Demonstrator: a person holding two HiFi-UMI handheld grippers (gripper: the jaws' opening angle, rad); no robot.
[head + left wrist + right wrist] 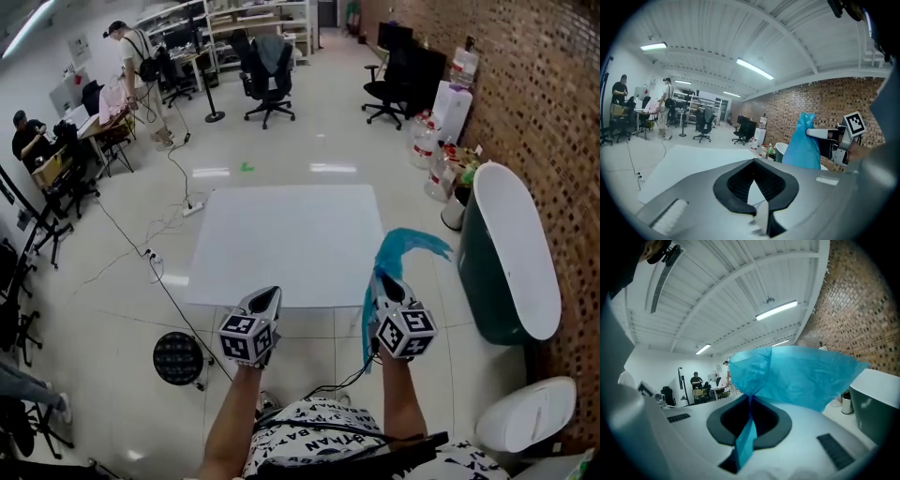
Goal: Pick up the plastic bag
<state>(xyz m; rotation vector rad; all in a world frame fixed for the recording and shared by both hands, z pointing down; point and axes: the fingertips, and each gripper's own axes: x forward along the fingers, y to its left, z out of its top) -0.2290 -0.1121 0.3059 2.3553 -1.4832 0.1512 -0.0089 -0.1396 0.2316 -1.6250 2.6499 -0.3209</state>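
A thin blue plastic bag (405, 249) hangs in the air off the white table's (281, 244) front right corner. My right gripper (386, 284) is shut on it. Part of the bag billows above the jaws and a strip (367, 323) trails down beside the gripper. In the right gripper view the bag (797, 373) spreads wide above the jaws, and a narrow fold runs down between them at my right gripper (750, 401). My left gripper (272, 296) is at the table's front edge, shut and holding nothing. From the left gripper (754, 163) the bag (802, 146) shows at right.
A dark green tub with a white lid (511, 253) stands along the brick wall at right, with bottles (441, 169) behind it. A round black object (178, 357) and cables lie on the floor at left. Office chairs (267, 70) and people at desks are far back.
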